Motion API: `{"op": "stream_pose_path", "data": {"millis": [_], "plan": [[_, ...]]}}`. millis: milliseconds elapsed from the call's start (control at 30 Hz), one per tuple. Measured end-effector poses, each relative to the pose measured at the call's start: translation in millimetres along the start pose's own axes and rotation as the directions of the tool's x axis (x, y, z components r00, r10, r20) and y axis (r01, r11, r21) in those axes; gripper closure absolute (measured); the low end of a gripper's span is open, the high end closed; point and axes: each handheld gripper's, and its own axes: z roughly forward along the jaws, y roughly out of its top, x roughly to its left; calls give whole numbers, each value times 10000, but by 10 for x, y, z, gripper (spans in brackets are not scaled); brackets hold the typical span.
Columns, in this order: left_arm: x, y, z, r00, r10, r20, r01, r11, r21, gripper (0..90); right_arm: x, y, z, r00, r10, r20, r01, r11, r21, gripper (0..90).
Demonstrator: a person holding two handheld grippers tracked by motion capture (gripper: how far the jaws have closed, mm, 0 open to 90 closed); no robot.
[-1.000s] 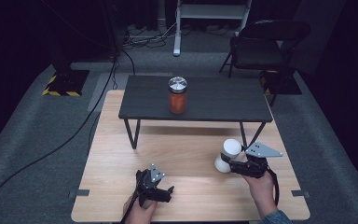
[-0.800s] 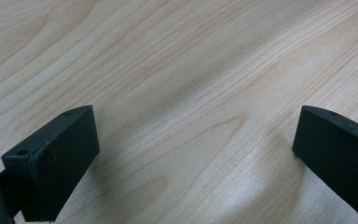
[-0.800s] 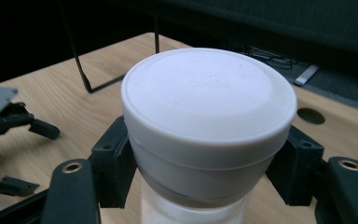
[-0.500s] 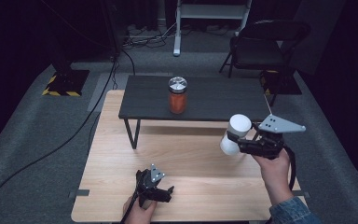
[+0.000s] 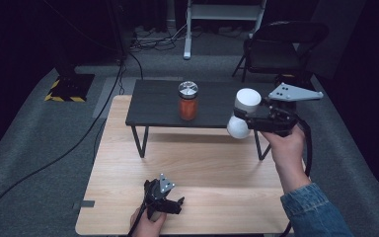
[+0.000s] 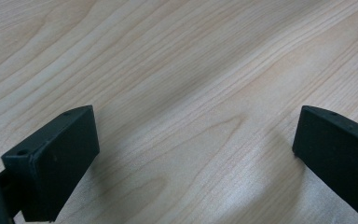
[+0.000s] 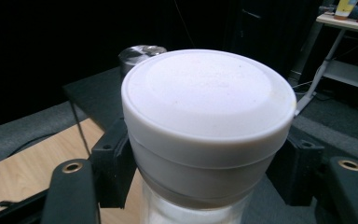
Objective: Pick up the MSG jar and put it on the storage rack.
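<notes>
Your right gripper (image 5: 244,121) clamps the white-lidded jar (image 5: 243,113) just below its lid, holding it in the air at the right of the high view, in front of the black shelf's (image 5: 153,106) right end. Your left gripper (image 5: 170,203) rests at bottom centre on the wooden table (image 5: 212,168), jaws spread wide with bare wood between them. An orange jar (image 5: 188,101) stands mid-shelf.
</notes>
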Motion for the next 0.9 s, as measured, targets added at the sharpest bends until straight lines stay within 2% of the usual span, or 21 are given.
{"op": "stream_pose_path", "data": {"millis": [100,133,267,333,367,467,633,767,833,900], "plan": [[-1,1,0,10000,2,-11,-2,10000,5,1,2,76,142,9997,-98,237,96,9999,114,334],[-1,1,0,10000,2,-11,-2,10000,5,1,2,76,142,9997,-98,237,96,9999,114,334],[-2,-1,0,10000,3,-14,-3,10000,-5,1,-50,103,355,9994,103,342,-104,9999,24,334],[-2,0,0,10000,7,-6,-7,10000,1,1,-62,102,394,9992,179,346,-180,9998,21,334],[-2,0,0,10000,-11,10,11,10000,13,1,-83,98,475,9990,251,376,-254,9997,69,334],[-1,0,0,10000,-9,18,9,10000,10,1,-90,112,572,9984,272,495,-287,9991,303,334],[-1,-1,0,10000,-5,19,5,10000,8,1,-81,104,653,9969,181,760,-224,9982,556,334],[0,-2,1,10000,24,28,-24,10000,-8,1,-95,26,659,9962,312,810,-334,9991,269,324],[0,-3,1,10000,21,29,-21,10000,-12,1,-91,5,650,9958,360,842,-374,9992,145,221],[0,-3,1,10000,24,28,-24,10000,-14,1,-88,-2,605,9953,433,870,-439,9990,54,174]]}}
